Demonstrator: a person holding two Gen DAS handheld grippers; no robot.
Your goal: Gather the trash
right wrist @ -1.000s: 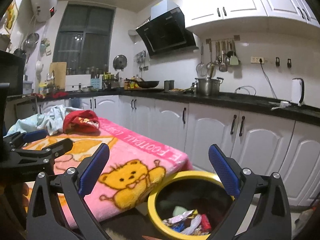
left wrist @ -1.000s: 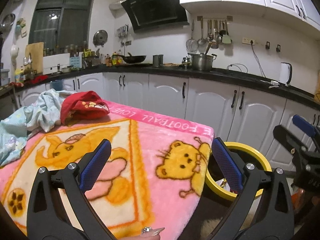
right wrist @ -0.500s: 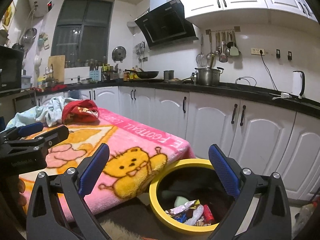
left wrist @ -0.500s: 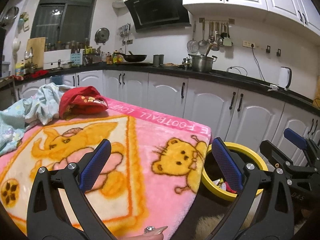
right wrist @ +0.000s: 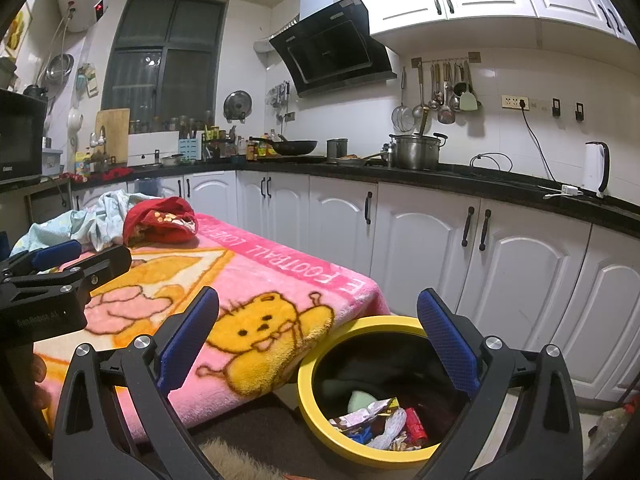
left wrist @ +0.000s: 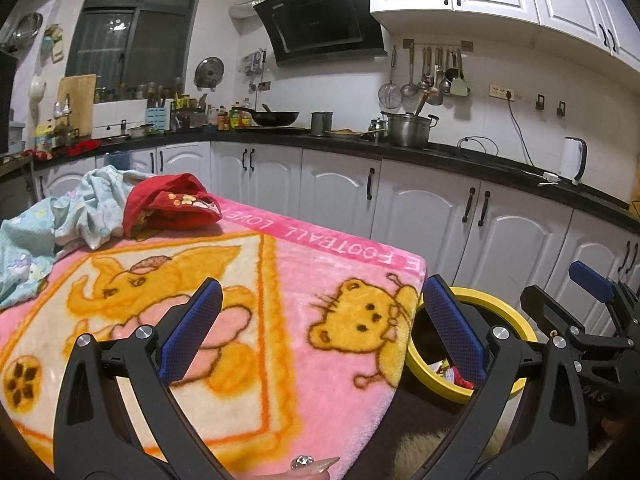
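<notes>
A yellow-rimmed bin (right wrist: 320, 420) stands on the floor at the table's right corner and holds wrappers and other trash (right wrist: 380, 424). It also shows in the left wrist view (left wrist: 516, 320). My right gripper (right wrist: 318, 340) is open and empty, above and in front of the bin. My left gripper (left wrist: 320, 328) is open and empty, over the pink blanket (left wrist: 280, 280) that covers the table. The right gripper shows at the right edge of the left wrist view (left wrist: 592, 312). The left gripper shows at the left edge of the right wrist view (right wrist: 60, 276).
A red cloth (left wrist: 168, 204) and a light blue cloth (left wrist: 60, 220) lie at the table's far left. White cabinets (right wrist: 420, 248) under a black counter run behind the table and the bin. A fluffy rug (right wrist: 236, 464) lies on the floor.
Both grippers have risen and drawn back a little, so the table and the bin sit lower in view. Both stay open and empty.
</notes>
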